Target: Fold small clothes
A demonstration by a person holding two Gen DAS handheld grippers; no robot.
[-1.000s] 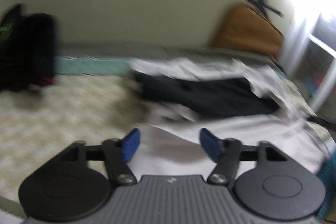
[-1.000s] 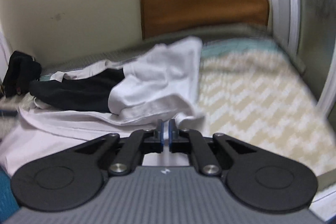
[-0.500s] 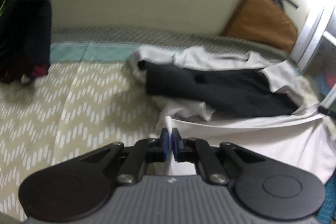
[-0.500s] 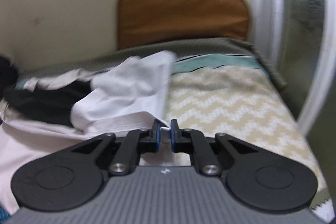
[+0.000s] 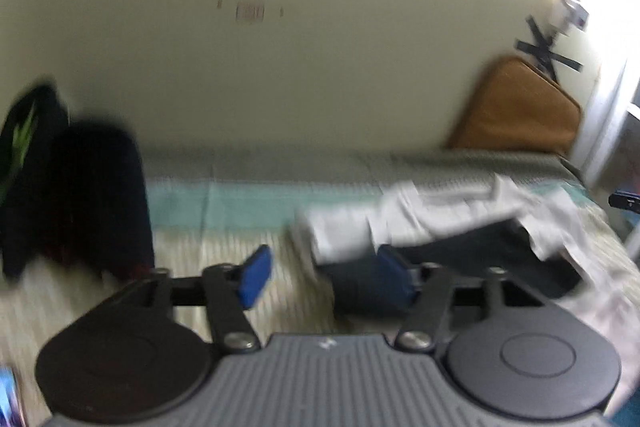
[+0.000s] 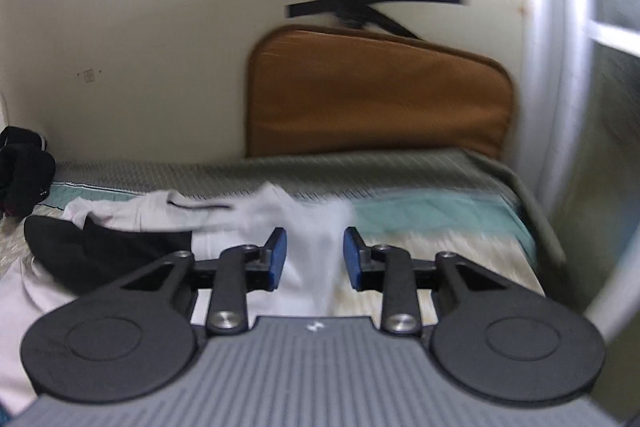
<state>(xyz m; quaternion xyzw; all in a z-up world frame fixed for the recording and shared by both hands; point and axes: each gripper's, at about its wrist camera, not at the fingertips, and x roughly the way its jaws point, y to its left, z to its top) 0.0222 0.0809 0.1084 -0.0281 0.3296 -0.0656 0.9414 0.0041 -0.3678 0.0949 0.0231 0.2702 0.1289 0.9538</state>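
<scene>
A white garment (image 5: pixel 436 215) lies crumpled on the bed, partly over a black garment (image 5: pixel 504 255). My left gripper (image 5: pixel 325 279) hovers above the bedspread just left of this pile; its jaws are opening and nothing is between them. In the right wrist view the white garment (image 6: pixel 312 227) hangs loosely in the gap of my right gripper (image 6: pixel 315 255). Those jaws are opening too, and the blue pads (image 6: pixel 276 255) do not press on the cloth. The black garment (image 6: pixel 108 251) lies to the left of it. Both views are blurred by motion.
The bedspread (image 5: pixel 224 247) has a beige zigzag pattern, a teal band and a grey strip by the wall. A dark bundle of clothes (image 5: pixel 80 195) stands at the far left. A brown cushion (image 6: pixel 376 95) leans against the wall, beside a white window frame (image 6: pixel 560 107).
Half a second ago both grippers were shut on edges of the white garment. Both have since opened and risen, and the white cloth has dropped onto the pile.
</scene>
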